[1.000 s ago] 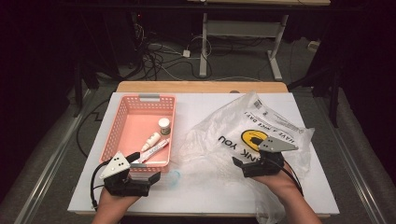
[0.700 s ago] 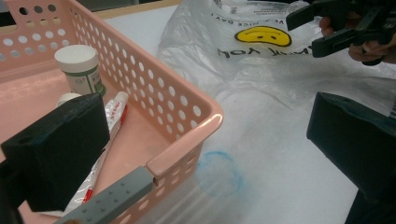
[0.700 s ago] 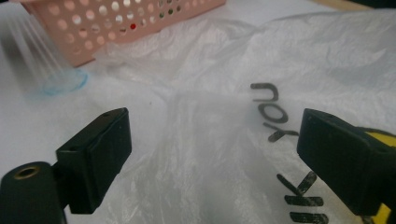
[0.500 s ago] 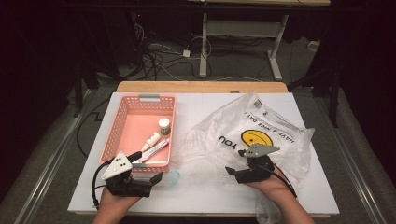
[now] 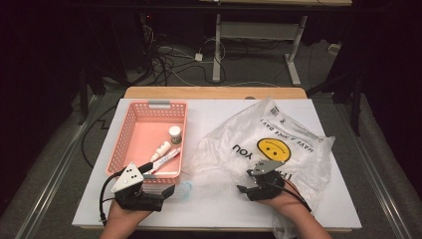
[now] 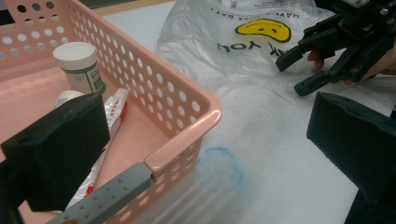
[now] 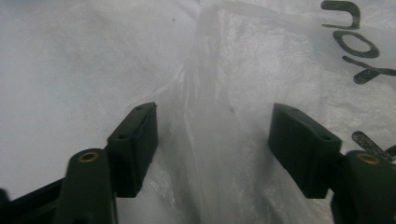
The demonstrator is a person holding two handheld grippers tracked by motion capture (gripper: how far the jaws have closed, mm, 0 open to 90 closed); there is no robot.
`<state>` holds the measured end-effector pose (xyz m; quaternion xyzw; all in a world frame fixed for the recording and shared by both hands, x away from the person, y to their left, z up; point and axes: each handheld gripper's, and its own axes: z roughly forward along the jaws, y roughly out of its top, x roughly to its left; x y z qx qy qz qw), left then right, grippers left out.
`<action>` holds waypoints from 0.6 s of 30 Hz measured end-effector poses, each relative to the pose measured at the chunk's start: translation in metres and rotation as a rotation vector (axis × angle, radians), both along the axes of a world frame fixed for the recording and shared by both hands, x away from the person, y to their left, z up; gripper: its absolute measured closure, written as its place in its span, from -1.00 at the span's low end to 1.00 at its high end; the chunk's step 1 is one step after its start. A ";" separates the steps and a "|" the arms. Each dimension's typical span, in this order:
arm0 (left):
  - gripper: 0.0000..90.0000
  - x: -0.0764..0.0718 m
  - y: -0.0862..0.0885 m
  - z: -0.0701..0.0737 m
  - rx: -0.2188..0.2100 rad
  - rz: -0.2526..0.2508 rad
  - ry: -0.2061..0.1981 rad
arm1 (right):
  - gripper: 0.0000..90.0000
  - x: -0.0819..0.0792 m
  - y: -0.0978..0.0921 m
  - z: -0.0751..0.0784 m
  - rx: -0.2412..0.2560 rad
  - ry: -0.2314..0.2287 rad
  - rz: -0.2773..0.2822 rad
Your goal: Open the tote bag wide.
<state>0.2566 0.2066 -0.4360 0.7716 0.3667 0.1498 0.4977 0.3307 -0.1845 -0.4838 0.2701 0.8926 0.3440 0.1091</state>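
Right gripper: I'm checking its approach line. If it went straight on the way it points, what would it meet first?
Most likely the clear plastic bag. The right gripper has its jaws open, one on each side of a raised fold of the film, right ahead of them; depth is hard to judge.

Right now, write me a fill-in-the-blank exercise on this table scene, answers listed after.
1. The pink basket stands to the ____ of the plastic bag in the high view.
2. The face printed on the bag is coloured ____.
3. The right gripper has its jaws ____ around a fold of the bag.
4. The small white-capped bottle stands inside the ____.

Answers: left; yellow; open; basket
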 end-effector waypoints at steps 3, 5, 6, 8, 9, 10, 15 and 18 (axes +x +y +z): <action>-1.00 -0.001 0.000 0.001 0.001 0.000 -0.002 | 0.02 0.002 -0.004 0.000 0.015 -0.006 -0.009; -1.00 -0.001 -0.001 0.001 0.002 -0.001 -0.005 | 0.16 0.002 -0.006 0.000 0.021 -0.007 -0.019; -1.00 -0.001 -0.001 0.001 0.002 -0.002 -0.005 | 0.21 0.003 -0.007 0.000 0.023 -0.011 -0.022; -1.00 -0.001 -0.002 0.001 0.005 -0.004 -0.004 | 0.34 0.004 -0.009 0.000 0.029 -0.015 -0.032; -1.00 -0.001 -0.002 0.001 0.004 -0.005 -0.003 | 0.42 0.004 -0.009 0.000 0.030 -0.014 -0.035; -1.00 -0.001 -0.002 0.001 0.004 -0.005 -0.003 | 0.47 0.004 -0.010 0.000 0.029 -0.014 -0.041; -1.00 -0.001 -0.002 0.001 0.004 -0.005 -0.002 | 0.76 0.005 -0.011 0.000 0.032 -0.021 -0.048; -1.00 -0.001 -0.001 0.001 0.004 -0.004 -0.003 | 0.94 0.006 -0.012 -0.001 0.035 -0.027 -0.066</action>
